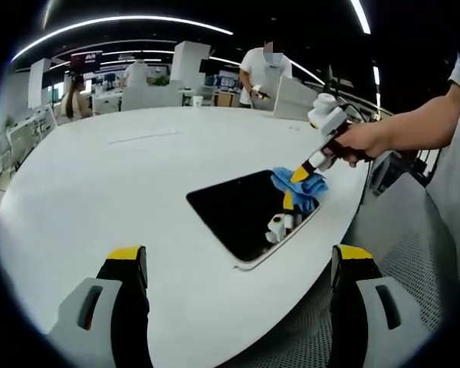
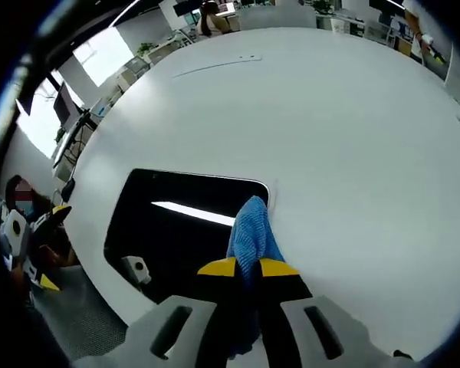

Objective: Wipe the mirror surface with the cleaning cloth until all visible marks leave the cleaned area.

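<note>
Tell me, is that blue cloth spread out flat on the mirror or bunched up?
Bunched up. The right gripper is shut on the blue cloth, which hangs as a crumpled wad onto the mirror near one edge.

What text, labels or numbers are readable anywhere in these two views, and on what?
None readable.
Dark wall sign in the left gripper view's background: any lettering too small and blurred.
Mirror, blue cloth, white table: no print seen.
Right gripper, shut on the cloth, and left gripper, jaws apart: yellow tips, no markings seen.
</note>
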